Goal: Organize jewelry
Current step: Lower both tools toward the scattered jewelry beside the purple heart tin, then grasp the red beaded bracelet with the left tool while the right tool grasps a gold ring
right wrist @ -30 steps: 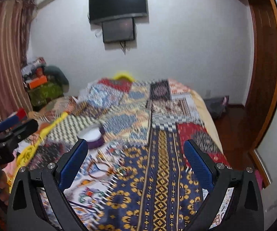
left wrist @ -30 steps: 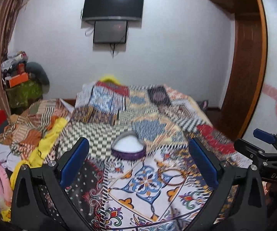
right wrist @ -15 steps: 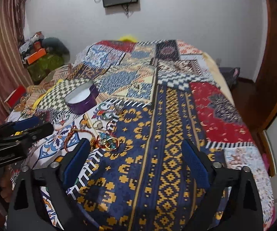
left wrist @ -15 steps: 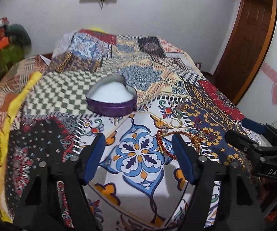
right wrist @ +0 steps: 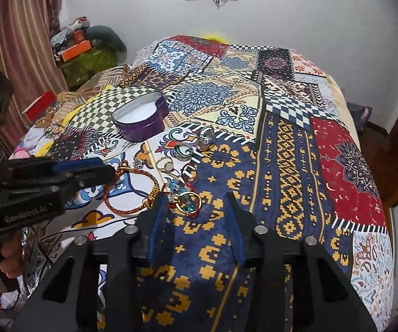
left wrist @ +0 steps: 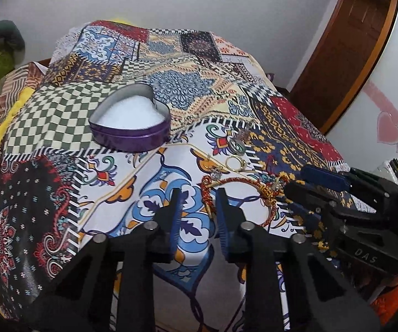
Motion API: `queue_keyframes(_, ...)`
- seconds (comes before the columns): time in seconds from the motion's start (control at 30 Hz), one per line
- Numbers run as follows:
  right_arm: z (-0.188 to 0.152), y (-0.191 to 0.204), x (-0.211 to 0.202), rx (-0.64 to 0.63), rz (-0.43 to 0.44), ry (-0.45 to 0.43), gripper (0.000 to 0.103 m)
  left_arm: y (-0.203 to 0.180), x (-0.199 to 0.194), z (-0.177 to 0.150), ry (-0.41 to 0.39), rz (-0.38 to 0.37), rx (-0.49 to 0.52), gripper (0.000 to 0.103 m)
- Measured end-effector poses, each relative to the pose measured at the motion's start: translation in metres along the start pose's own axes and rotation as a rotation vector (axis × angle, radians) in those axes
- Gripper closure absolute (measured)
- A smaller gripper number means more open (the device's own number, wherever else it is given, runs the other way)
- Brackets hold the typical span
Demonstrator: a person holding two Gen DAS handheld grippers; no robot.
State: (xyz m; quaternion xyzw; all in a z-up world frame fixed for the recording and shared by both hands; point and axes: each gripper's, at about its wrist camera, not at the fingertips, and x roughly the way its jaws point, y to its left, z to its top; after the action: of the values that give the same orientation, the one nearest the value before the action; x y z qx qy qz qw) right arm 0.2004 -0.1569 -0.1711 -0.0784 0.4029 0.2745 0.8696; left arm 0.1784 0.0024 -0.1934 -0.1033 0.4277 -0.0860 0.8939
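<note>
While "DAS" reads on the right gripper [left wrist: 307, 191], both it and the left gripper [left wrist: 197, 193] sit parted, gripping nothing, near the red braided bracelet [left wrist: 240, 191] and purple heart-shaped tin [left wrist: 132, 127].

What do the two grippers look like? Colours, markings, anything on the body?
Both are matte black plastic frames with triangular cut-outs, silver pivot pins and blue pads on the finger inner faces. The left gripper shows faint embossed lettering on its side, unreadable, in the right wrist view. The right gripper carries raised "DAS" lettering, seen in the left wrist view. No cables or sleeves visible.
</note>
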Motion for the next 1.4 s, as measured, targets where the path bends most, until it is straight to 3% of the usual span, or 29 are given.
queue_keyframes(0.1,0.004,-0.001,0.001,-0.002,0.012,0.0,0.071,-0.001,0.004,-0.001,0.005,0.002,0.007,0.084)
queue_keyframes(0.27,0.009,0.004,0.003,-0.028,0.015,0.004,0.071,-0.001,0.01,-0.001,0.007,0.005,0.014,0.096)
queue_keyframes(0.5,0.01,0.007,0.005,-0.03,0.043,0.019,0.071,0.002,0.001,-0.003,-0.019,0.014,0.015,0.096)
queue_keyframes(0.8,0.002,0.014,0.006,-0.034,0.076,0.052,0.088,0.016,-0.025,-0.011,-0.054,0.032,-0.006,0.096)
queue_keyframes(1.07,0.008,0.017,0.017,-0.048,0.036,0.07,0.088,0.022,-0.028,-0.017,-0.06,0.031,-0.028,0.096)
queue_keyframes(1.4,0.004,0.018,0.011,-0.052,0.025,0.066,0.097,0.024,-0.027,-0.017,-0.061,0.019,-0.034,0.096)
